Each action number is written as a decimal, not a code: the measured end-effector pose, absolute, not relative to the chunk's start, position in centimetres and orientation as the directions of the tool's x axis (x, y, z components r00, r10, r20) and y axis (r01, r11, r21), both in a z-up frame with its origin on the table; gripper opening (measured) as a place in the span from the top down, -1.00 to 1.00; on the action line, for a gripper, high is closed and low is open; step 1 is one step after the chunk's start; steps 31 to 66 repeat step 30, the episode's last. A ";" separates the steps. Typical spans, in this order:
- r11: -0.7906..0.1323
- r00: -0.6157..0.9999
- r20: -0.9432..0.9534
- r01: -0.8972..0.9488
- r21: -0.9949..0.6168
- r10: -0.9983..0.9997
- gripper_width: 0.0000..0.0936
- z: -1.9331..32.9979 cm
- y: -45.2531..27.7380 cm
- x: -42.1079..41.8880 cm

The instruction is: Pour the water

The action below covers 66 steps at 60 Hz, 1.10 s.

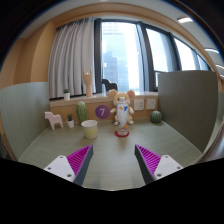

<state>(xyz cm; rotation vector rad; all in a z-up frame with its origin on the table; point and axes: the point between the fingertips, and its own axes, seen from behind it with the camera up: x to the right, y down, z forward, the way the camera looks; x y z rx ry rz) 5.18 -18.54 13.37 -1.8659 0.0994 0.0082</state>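
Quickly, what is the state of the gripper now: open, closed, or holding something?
Gripper: open, holding nothing; the cup stands on the table beyond the fingers.

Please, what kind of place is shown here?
Probably an office or study corner: a desk with side partitions, a large window with a curtain, and toy figures. The gripper is open.

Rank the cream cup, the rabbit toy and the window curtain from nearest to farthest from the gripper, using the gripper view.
The gripper is open, holding nothing.
1. Cream cup, ahead, slightly left.
2. Rabbit toy, just beyond, right of the cup.
3. Curtain, at the back window.
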 end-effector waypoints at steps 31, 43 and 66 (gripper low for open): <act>-0.225 0.999 -0.030 -0.038 -0.974 -0.039 -0.82 18.8 -23.4 4.3; -0.225 0.999 -0.030 -0.038 -0.974 -0.039 -0.82 18.8 -23.4 4.3; -0.225 0.999 -0.030 -0.038 -0.974 -0.039 -0.82 18.8 -23.4 4.3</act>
